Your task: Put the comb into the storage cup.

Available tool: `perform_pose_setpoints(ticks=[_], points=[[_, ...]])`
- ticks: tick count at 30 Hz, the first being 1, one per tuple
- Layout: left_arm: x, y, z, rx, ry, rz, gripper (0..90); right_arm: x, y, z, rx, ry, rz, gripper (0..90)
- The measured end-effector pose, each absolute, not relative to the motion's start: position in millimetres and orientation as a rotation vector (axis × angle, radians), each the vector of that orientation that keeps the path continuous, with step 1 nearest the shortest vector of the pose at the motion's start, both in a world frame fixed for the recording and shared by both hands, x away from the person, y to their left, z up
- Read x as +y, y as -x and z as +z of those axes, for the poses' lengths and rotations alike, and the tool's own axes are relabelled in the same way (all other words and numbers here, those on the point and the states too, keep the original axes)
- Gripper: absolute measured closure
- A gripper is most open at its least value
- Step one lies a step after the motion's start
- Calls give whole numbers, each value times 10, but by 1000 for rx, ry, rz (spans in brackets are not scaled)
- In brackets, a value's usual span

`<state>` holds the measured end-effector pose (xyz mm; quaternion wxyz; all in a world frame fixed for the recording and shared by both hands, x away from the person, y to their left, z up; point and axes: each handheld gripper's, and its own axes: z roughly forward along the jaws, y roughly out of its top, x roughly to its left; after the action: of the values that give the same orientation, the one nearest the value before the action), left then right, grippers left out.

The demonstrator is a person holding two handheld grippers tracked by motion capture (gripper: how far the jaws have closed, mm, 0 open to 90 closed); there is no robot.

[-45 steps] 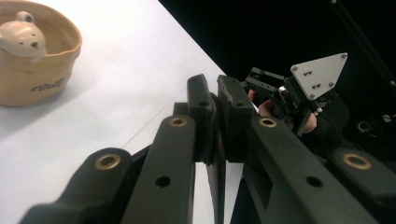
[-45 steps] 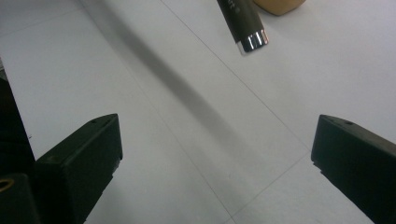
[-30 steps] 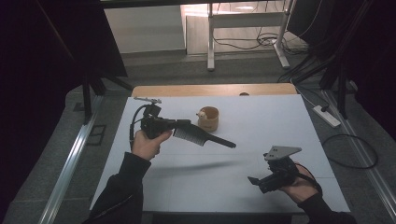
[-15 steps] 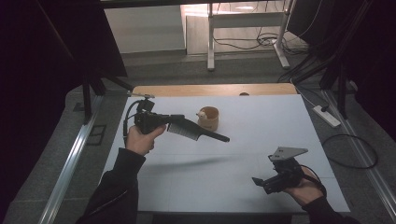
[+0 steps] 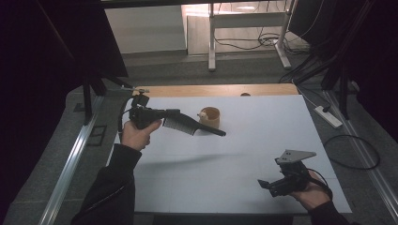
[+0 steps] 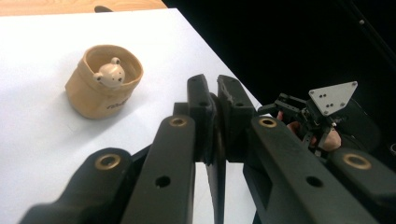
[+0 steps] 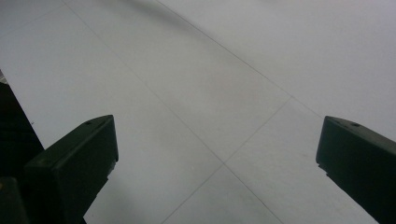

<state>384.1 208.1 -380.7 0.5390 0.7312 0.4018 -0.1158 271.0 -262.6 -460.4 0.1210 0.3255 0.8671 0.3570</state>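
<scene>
My left gripper (image 5: pixel 171 114) is shut on a black comb (image 5: pixel 190 126), which it holds above the left half of the white table (image 5: pixel 244 154). The comb's thin handle (image 5: pixel 215 131) points right, past a small beige pot (image 5: pixel 210 117). In the left gripper view the closed jaws (image 6: pixel 215 91) pinch the comb (image 6: pixel 216 168) edge-on, and the pot with a bear figure (image 6: pixel 103 80) stands beyond at the left. My right gripper (image 5: pixel 264 183) hovers low near the front right corner. The right gripper view shows it open (image 7: pixel 217 154) over bare table.
A wooden strip (image 5: pixel 211 90) runs along the table's far edge. On the floor to the right lie a power strip (image 5: pixel 328 117) and a looped cable (image 5: pixel 352 152). A metal rail (image 5: pixel 70 164) runs along the left side.
The left hand has carried the comb a little left and up, away from the table's middle. The right gripper has barely shifted.
</scene>
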Motion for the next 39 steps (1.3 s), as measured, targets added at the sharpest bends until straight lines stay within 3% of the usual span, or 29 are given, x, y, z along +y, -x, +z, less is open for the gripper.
perform_pose_setpoints(ticks=[39], points=[[2222,-4114,-3535,1033,-1746,-178,834,-2956,-2545,-4609,2434,-1121,1004,0]])
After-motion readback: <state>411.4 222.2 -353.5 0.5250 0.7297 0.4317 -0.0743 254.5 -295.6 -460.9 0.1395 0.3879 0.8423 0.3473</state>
